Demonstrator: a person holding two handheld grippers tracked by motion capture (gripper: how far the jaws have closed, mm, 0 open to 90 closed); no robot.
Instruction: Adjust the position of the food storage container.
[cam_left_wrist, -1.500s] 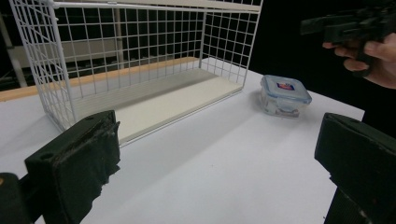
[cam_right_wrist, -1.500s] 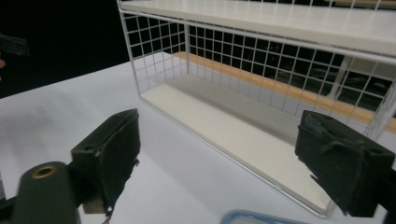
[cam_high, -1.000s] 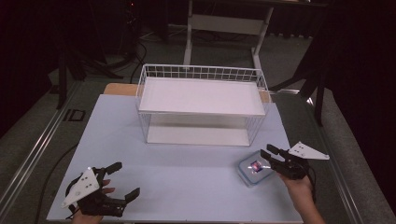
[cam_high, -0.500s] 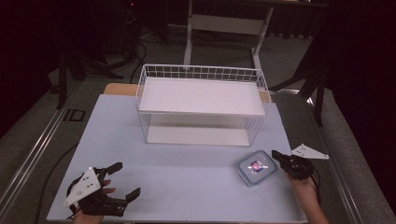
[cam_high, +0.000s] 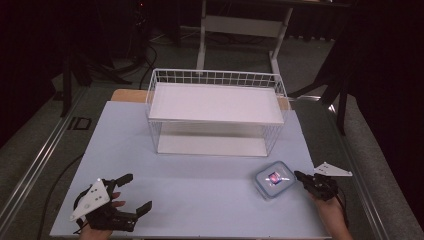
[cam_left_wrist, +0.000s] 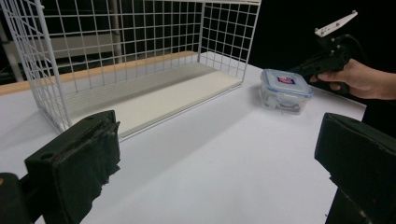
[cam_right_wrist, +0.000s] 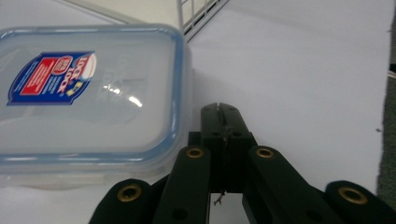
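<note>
Beside container (cam_right_wrist: 88, 93), right claw (cam_right_wrist: 219, 108) closed, label legible

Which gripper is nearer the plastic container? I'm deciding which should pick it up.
Right. The right gripper sits just beside the plastic container, fingers shut; the left gripper is far across the table.

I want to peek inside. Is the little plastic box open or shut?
Shut. The plastic box has its blue-rimmed lid flat on top. It sits beside the right hand-held gripper, whose jaws are closed.

high view overhead; claw views low — all share the container (cam_high: 273, 179).
</note>
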